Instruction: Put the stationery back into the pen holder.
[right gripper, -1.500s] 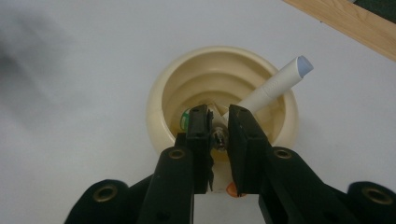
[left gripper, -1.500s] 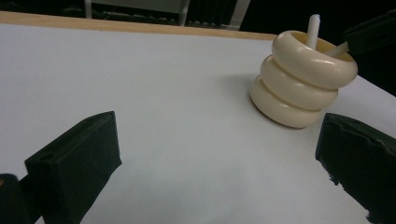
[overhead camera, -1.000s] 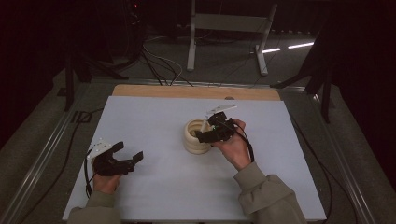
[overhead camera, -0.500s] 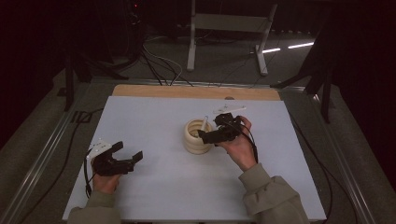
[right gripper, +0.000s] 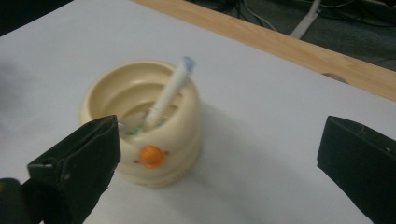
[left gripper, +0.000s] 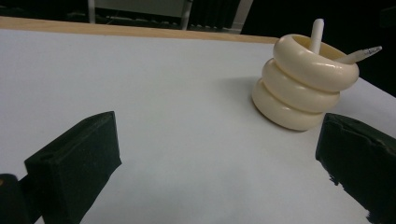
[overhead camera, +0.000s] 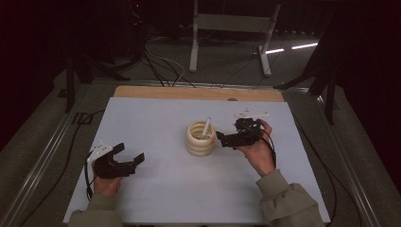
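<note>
a white pen (right gripper: 167, 95) stands in the cream holder (overhead camera: 200, 138); the right gripper (overhead camera: 230, 139) beside the holder gapes empty, the left gripper (overhead camera: 127, 158) well away too, so little seems left.

A white stick (right gripper: 169, 91) leans inside the cream ribbed cup (right gripper: 144, 123) (jaws spread wide).

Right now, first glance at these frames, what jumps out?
The cream ribbed holder near the middle of the white table, with a white pen-like stick leaning out of it. The right gripper sits close beside the holder with its jaws open, while the left gripper rests open and apart near the table's front left. An orange dot shows on the holder's side in the right gripper view.
</note>
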The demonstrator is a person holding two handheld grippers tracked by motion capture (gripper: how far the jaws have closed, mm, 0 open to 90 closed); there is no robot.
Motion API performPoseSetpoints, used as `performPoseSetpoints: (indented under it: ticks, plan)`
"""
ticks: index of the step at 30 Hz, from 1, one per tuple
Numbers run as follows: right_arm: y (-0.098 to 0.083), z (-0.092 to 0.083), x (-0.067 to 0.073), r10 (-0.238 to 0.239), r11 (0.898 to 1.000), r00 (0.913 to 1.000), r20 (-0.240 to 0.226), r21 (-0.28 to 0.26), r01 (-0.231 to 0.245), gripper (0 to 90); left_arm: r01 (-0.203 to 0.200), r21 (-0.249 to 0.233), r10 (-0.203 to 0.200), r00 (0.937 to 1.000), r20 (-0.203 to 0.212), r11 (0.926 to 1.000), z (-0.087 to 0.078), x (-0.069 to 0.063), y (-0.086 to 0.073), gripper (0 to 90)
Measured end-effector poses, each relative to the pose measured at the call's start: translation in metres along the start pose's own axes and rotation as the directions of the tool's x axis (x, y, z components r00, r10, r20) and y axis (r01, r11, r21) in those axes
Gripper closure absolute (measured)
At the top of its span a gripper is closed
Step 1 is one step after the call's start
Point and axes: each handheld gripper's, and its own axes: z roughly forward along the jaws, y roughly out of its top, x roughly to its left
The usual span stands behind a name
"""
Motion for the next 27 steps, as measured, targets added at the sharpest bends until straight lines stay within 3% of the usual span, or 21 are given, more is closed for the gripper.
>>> performPoseSetpoints:
  ticks: [8, 18, 27]
  plan:
    - [-0.015, -0.016, -0.019, 0.010, 0.999, 0.9996, 0.028, -0.044, -0.008, 0.2, -0.008, -0.010, 0.008, 0.9999, -0.011, 0.9999, -0.001, -0.001, 0.000, 0.2]
    - [-0.049, -0.035, -0.039, 0.011, 0.995, 0.9978, 0.065, -0.098, -0.005, 0.3, -0.023, -0.018, 0.023, 0.9996, -0.019, 0.9996, -0.002, -0.003, 0.000, 0.2]
    - [-0.075, -0.045, -0.046, 0.017, 0.991, 0.9958, 0.090, -0.137, -0.004, 0.3, -0.066, -0.025, 0.065, 0.9972, -0.037, 0.9975, -0.002, -0.007, 0.001, 0.2]
